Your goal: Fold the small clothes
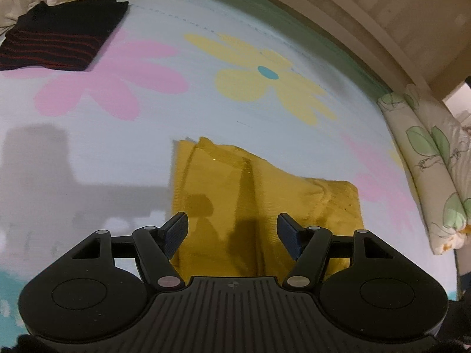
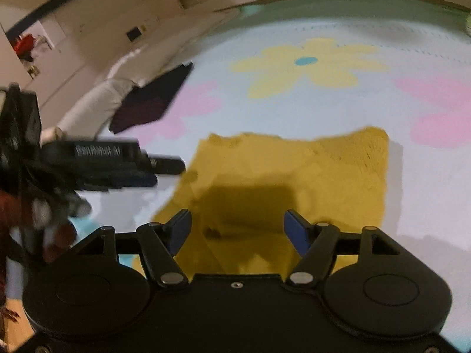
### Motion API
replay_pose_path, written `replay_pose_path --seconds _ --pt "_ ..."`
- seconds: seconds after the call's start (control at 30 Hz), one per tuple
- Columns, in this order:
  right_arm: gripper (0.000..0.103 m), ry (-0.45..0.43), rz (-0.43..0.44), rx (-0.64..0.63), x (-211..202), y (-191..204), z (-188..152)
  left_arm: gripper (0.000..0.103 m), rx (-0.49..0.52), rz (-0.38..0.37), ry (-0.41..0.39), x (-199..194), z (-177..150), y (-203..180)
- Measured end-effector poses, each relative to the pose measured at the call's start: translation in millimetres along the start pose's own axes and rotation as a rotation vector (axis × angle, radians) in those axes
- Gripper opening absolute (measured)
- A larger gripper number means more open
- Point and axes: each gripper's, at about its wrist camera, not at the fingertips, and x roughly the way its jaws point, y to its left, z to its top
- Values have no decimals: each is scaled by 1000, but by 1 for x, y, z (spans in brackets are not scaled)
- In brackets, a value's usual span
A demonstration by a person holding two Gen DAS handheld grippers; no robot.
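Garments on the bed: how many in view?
2. Yellow garment lies partly folded in the middle, just ahead of both open claws. Dark striped garment lies folded at the far left edge of the bed. More may lie outside the frames.

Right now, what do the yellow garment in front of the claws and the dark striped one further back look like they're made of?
The mustard-yellow folded garment looks like a soft matte knit, probably cotton: it shows fine ribbed texture and limp creases. The black folded garment with thin red stripes also seems a knit, matte and flat, though its fibre is unclear. Both lie on a flower-printed sheet.
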Motion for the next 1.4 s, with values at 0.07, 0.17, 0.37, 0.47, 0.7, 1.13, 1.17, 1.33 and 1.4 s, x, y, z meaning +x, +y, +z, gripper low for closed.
replay_pose_path --seconds 0.07,0.17,0.37,0.47,0.7,1.13,1.17,1.33,1.4 --pt "73 8 6 27 2 -8 -4 65 3 -8 4 3 -1 -4" --pt "73 60 63 30 7 -9 -12 65 27 -20 24 10 -3 -10" --pt "72 116 256 -164 -1 30 -30 65 31 -62 63 25 -7 -17" --pt "72 59 211 -243 -12 42 -33 66 19 -73 65 29 -8 -17" --pt "85 -51 -31 -458 -19 67 -55 66 29 -87 101 40 -9 -18" --pt "59 -41 -104 -653 2 93 -77 66 37 -103 124 51 -11 -20" --pt "58 -39 -115 -639 2 91 -75 66 32 -108 122 51 -11 -19" --pt "58 -33 -88 -646 2 92 -76 66 -6 -125 117 53 -9 -13" --pt "58 -33 -91 -705 4 100 -84 66 -11 -127 116 53 -8 -13"
